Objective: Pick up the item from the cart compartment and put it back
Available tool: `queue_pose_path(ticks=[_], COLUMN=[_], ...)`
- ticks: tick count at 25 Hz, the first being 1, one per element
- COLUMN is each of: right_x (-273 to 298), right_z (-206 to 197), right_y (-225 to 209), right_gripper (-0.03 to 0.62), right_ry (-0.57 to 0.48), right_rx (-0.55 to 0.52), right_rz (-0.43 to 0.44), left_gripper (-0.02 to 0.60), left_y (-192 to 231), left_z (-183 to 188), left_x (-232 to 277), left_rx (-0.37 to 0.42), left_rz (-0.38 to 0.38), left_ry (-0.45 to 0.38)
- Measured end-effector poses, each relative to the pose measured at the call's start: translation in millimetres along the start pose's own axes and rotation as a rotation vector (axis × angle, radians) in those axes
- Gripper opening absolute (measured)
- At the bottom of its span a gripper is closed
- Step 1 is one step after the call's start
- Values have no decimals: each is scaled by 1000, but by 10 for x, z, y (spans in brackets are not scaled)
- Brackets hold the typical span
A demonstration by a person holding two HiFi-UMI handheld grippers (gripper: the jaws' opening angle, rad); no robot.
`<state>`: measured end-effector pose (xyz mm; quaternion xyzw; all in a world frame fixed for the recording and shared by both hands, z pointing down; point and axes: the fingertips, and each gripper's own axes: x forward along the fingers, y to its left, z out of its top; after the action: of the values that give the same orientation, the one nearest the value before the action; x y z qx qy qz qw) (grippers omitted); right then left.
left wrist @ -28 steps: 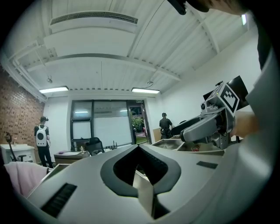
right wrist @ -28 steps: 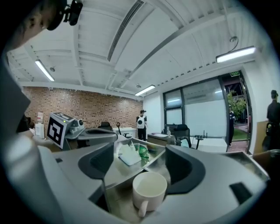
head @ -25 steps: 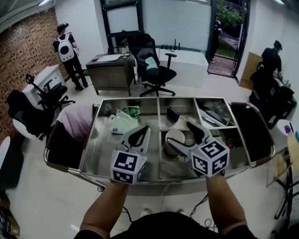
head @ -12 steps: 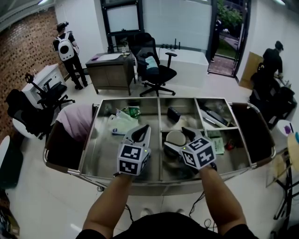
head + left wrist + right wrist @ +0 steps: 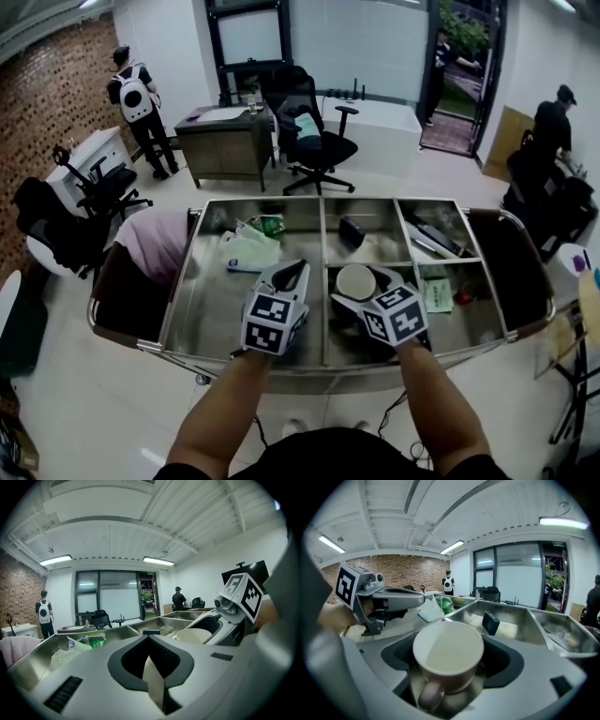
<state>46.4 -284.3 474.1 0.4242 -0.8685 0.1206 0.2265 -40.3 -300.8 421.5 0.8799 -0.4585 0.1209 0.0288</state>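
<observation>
A cream mug [image 5: 355, 280] sits in the front middle compartment of the steel cart [image 5: 323, 352]. My right gripper [image 5: 360, 286] has its jaws on both sides of the mug and is shut on it. In the right gripper view the mug [image 5: 447, 651] fills the gap of the right gripper [image 5: 451, 645], handle towards the camera. I cannot tell whether the mug is off the compartment floor. My left gripper [image 5: 292, 271] hovers over the large left compartment, shut and holding nothing. In its own view the left gripper [image 5: 149, 639] shows its jaws meeting, with the mug [image 5: 194, 634] off to the right.
A black box [image 5: 352, 230] lies in the back middle compartment. Plastic bags [image 5: 246, 248] lie in the left compartment. Tools [image 5: 431, 236] fill the back right one, and a green paper [image 5: 436, 292] lies in the front right. A pink cloth [image 5: 155, 239] drapes the cart's left end.
My right gripper moved left and forward and its jaws closed in around the mug. My left gripper drifted slightly right, still shut.
</observation>
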Motion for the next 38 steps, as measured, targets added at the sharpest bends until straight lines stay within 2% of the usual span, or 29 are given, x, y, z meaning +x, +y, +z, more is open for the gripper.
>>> queue_pose_path(ticks=[10,18,31,38], right_x=[2,-93,-720,-1138], right_z=[-17,22,686,831], right_y=[-2,-54,173,276], right_gripper=[443,442,442,442], right_ry=[-9,-13,-191,-276], right_rx=[16,34,-7,12], right_rz=[9,-1,30,43], left_gripper=[0,0,0,0], left_y=[-40,-25,-201,-394], left_z=[-38,55,612,784], left_x=[-12,-57,-415,-719], left_rx=[-2,-14,25,45], left_rz=[-13,-8,-24,-50], left_ry=[11,-29,-160,-209])
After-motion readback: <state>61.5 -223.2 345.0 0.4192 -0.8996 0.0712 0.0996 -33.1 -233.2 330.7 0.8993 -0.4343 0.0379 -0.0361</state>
